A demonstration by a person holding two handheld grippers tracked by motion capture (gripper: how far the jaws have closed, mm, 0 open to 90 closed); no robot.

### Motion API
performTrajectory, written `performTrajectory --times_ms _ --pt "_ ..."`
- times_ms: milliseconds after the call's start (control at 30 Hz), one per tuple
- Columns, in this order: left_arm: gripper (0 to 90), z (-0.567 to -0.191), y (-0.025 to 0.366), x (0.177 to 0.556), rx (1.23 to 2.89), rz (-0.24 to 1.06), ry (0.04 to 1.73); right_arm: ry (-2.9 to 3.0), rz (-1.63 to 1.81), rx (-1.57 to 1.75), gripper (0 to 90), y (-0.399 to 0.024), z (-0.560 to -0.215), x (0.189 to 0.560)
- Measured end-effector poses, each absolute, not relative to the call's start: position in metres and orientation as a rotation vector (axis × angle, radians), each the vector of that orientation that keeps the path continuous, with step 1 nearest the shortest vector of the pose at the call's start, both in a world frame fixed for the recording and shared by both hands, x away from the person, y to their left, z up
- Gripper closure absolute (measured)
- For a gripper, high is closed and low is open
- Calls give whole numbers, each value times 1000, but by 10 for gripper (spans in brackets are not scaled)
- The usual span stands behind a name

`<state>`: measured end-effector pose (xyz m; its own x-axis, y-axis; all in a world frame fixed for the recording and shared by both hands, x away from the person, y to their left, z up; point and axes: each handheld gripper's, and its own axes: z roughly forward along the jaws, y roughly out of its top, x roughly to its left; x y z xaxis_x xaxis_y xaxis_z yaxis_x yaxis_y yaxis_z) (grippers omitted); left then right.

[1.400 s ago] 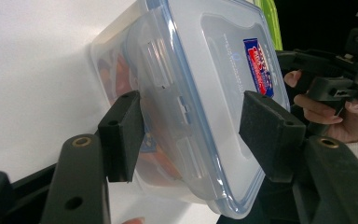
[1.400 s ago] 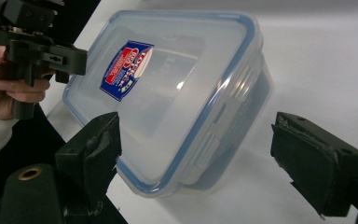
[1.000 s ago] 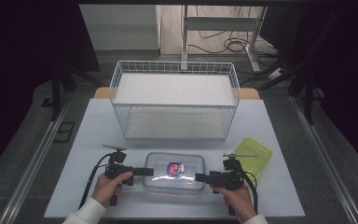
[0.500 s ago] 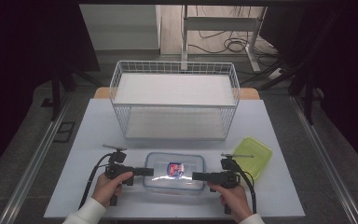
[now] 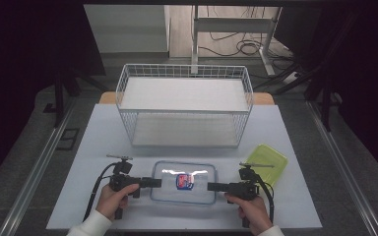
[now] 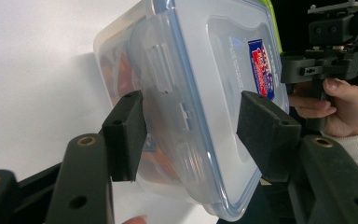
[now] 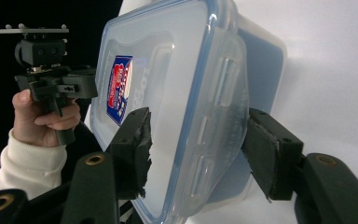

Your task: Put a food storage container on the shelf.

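Lying on the white surface (image 5: 98, 147) near the person's edge is one clear plastic container (image 5: 183, 182) with a blue-rimmed snap lid and one red and blue label (image 5: 183, 181) on top. Two hand-held grippers work at it, one from each short end. The left hand-held gripper (image 5: 153, 183) comes in level from the left, and in the left gripper view its two black pads straddle the container's end (image 6: 186, 116), one pad (image 6: 127, 133) against the side wall below the lid's latch flap, the other (image 6: 265, 133) over the lid; its jaws have just been closing a little, with the container's end between them, and they look clamped on it. The right hand-held gripper (image 5: 211, 186) comes in from the right. In the right gripper view its jaws have just been closing as well, with the container's other end (image 7: 200, 112) between them: one pad (image 7: 133, 149) lies on the lid, the other (image 7: 270, 156) stands close by the underside, and whether that second pad presses I cannot tell.

One white wire basket (image 5: 184, 105) stands beyond the container, well apart from it, towards the far edge of the surface. One yellow-green lid (image 5: 265, 162) lies on the surface to the right, just beside the right hand-held gripper. Two hands (image 5: 112, 200) in white sleeves hold the tools.
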<state>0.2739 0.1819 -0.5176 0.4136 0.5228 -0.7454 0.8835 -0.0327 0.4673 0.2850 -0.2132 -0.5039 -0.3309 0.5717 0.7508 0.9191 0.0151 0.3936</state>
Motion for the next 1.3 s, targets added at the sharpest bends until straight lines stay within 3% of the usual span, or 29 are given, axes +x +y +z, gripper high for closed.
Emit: performTrajectory --times_ms 300,1300 --pt "510 -514 187 266 1679 -464 1199 -1935 -1277 -1476 483 -217 -503 279" --pt "534 -497 191 253 1659 -396 1193 -1965 -1373 -1463 516 -213 -488 269"
